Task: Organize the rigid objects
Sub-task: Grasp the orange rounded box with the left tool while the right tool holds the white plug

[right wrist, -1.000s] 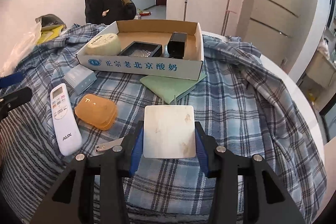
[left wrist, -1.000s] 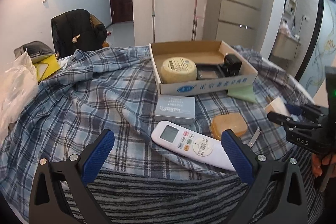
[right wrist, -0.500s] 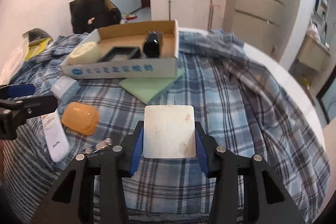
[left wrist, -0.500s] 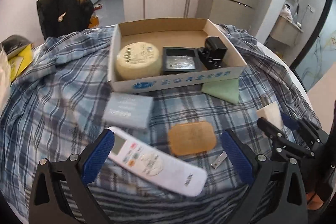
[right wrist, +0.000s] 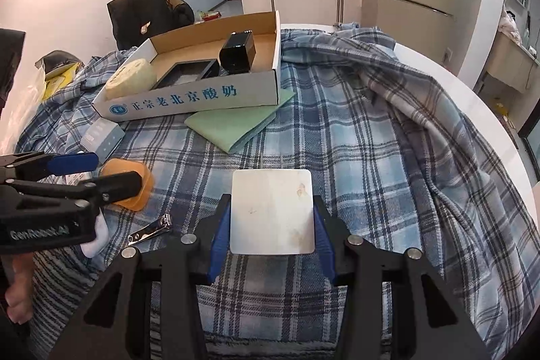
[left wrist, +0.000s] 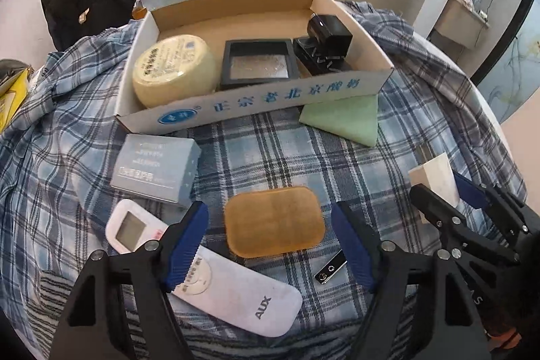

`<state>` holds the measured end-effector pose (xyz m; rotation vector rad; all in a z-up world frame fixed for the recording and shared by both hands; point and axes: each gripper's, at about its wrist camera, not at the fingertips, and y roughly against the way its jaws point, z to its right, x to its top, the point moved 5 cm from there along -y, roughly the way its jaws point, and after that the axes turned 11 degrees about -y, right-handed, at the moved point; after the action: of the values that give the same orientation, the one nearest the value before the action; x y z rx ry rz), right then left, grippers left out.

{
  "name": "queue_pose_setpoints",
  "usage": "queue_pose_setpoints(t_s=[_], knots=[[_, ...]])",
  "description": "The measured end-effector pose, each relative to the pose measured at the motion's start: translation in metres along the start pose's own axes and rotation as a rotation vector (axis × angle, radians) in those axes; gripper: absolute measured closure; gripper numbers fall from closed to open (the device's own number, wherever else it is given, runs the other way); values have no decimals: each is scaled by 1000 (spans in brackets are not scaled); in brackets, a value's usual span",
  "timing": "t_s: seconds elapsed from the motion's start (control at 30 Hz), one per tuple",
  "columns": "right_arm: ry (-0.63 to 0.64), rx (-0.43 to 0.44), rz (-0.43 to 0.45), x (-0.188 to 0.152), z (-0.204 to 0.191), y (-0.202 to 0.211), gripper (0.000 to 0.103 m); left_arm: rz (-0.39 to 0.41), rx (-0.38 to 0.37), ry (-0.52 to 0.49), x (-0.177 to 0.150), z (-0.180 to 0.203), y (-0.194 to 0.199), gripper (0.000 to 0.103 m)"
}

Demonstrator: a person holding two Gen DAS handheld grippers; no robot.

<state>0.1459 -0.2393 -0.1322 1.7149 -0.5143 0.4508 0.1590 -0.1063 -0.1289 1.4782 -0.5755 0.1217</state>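
Note:
My left gripper [left wrist: 270, 231] is open, its blue pads on either side of the orange soap-like case [left wrist: 274, 221] on the plaid cloth, without touching it. My right gripper [right wrist: 272, 215] is shut on a white square tile [right wrist: 271, 211] held above the cloth; the tile also shows in the left wrist view [left wrist: 435, 176]. The cardboard box [left wrist: 256, 105] holds a round yellow tin [left wrist: 173, 70], a black tray [left wrist: 258, 63] and a black cube-like item [left wrist: 329, 31].
On the cloth lie a white AUX remote [left wrist: 216, 285], a grey-blue small box [left wrist: 155, 166], nail clippers [left wrist: 329, 267] and a green cloth [left wrist: 344, 118] tucked under the box. The table edge [right wrist: 472, 97] curves at the right.
My left gripper moved forward and lower, and now brackets the orange case. Its jaws have narrowed. The right gripper kept hold of the tile and shifted slightly.

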Motion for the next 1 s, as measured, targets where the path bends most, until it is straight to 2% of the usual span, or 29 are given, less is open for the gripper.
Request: queue_pose_setpoints(t_s=[0.1, 0.17, 0.27, 0.33, 0.53, 0.67, 0.87, 1.0], knots=[[1, 0, 2, 0, 0, 0, 59, -21, 35, -28, 1, 5, -8, 26], [0, 1, -3, 0, 0, 0, 59, -36, 64, -49, -1, 6, -14, 37], [-2, 2, -7, 0, 0, 0, 59, -27, 59, -39, -2, 5, -14, 38], [-2, 2, -7, 0, 0, -1, 59, 10, 44, -42, 0, 4, -5, 38], [-1, 3, -9, -1, 0, 0, 59, 160, 116, -82, -4, -5, 40, 37], [10, 3, -7, -1, -2, 1, 59, 197, 53, -17, -22, -17, 67, 37], [28, -48, -8, 0, -6, 2, 59, 232, 76, 1, -19, -28, 89, 37], [18, -7, -8, 12, -11, 18, 59, 282, 87, 3, -8, -36, 112, 37]])
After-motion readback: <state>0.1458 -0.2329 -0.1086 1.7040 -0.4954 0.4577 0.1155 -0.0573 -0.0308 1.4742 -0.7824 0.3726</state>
